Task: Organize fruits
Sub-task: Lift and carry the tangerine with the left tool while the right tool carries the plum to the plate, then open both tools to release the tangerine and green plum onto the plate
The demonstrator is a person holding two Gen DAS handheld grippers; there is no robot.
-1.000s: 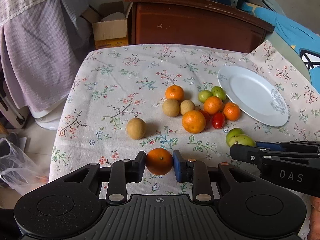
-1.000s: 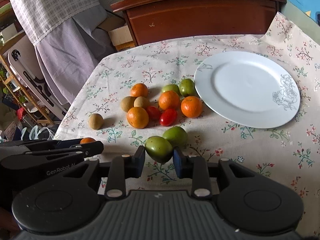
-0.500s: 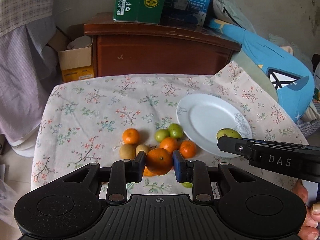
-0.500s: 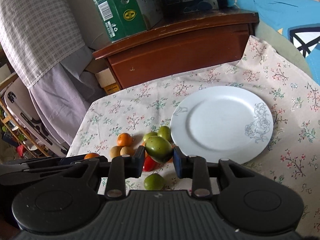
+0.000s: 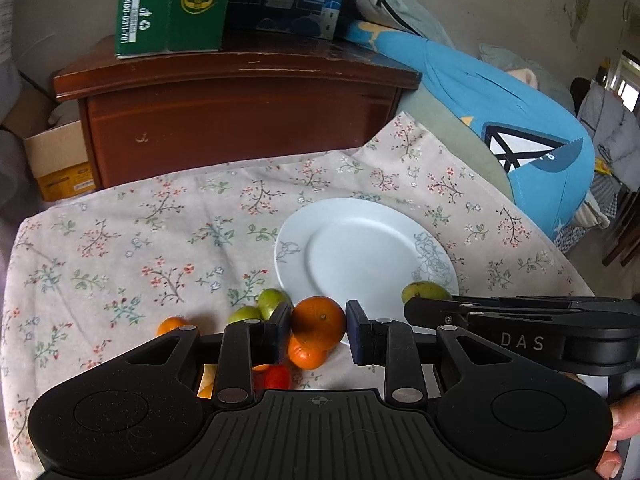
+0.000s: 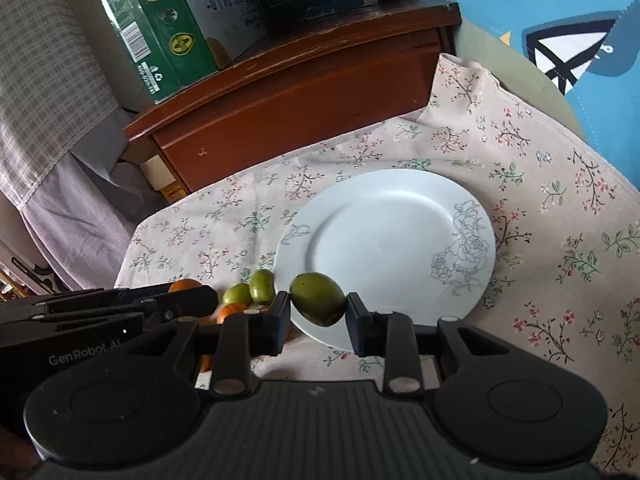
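My left gripper point(image 5: 318, 330) is shut on an orange point(image 5: 318, 322) and holds it above the near-left rim of the white plate point(image 5: 360, 252). My right gripper point(image 6: 318, 312) is shut on a green fruit point(image 6: 318, 298) over the plate's near-left rim point(image 6: 384, 240). The plate holds nothing. That green fruit also shows in the left wrist view point(image 5: 424, 291), at the tip of the right gripper. Loose fruits lie left of the plate: two green ones point(image 5: 262, 306), oranges point(image 5: 172, 325) and a red tomato point(image 5: 278, 376), partly hidden behind my fingers.
A floral tablecloth point(image 5: 160, 240) covers the table. Behind it stands a brown wooden cabinet point(image 5: 240, 120) with a green carton point(image 5: 172, 4) on top. A blue cushion point(image 5: 500, 128) lies at the right. A cardboard box point(image 5: 56, 160) sits at the far left.
Both grippers have lifted their fruits off the cloth and carried them forward and right to the plate's near rim. The fruit pile now lies below and left of the fingers.
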